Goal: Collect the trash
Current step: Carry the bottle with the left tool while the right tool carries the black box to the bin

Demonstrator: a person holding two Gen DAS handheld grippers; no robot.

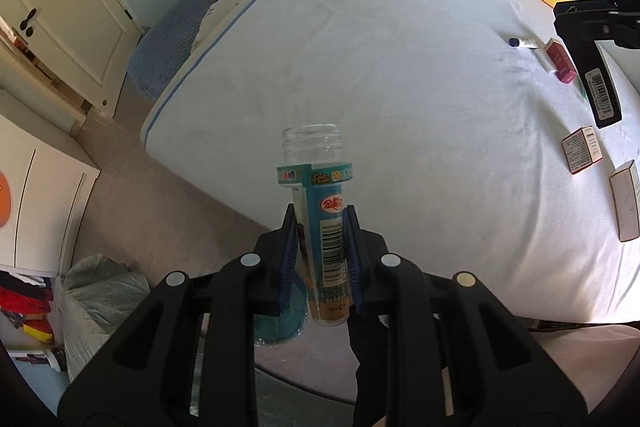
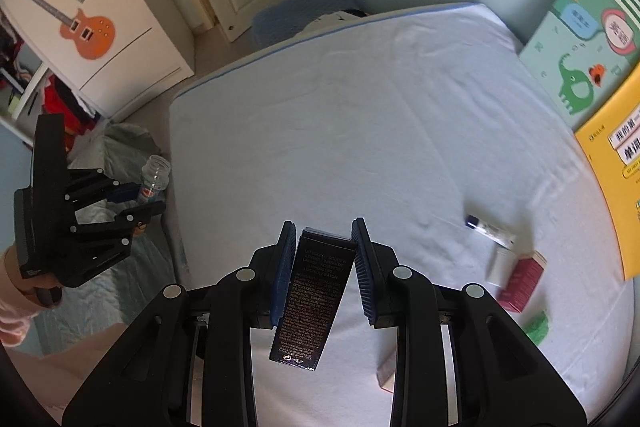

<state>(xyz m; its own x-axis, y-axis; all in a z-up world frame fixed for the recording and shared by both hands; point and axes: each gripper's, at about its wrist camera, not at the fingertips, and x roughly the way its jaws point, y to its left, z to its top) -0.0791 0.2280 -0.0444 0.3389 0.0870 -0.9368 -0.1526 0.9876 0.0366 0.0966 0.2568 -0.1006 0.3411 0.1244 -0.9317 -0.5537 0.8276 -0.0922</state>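
Observation:
My left gripper [image 1: 320, 213] is shut on a clear, uncapped plastic bottle [image 1: 320, 227] with a teal label, held upright above the floor beside the bed's edge. In the right wrist view the same bottle [image 2: 154, 179] shows at far left in the left gripper [image 2: 146, 201], just off the mattress. My right gripper [image 2: 324, 227] is shut on a long black carton [image 2: 312, 295] with small print, hanging above the white sheet. That carton [image 1: 602, 91] also shows at the right edge of the left wrist view.
A grey-green plastic bag [image 2: 120, 147] stands on the floor by the bed corner. A small tube [image 2: 488, 229], a maroon box [image 2: 520, 285], a green scrap [image 2: 538, 325] and other small boxes [image 1: 582, 149] lie on the bed [image 2: 320, 115]. Picture books [image 2: 580, 59] lean against the wall.

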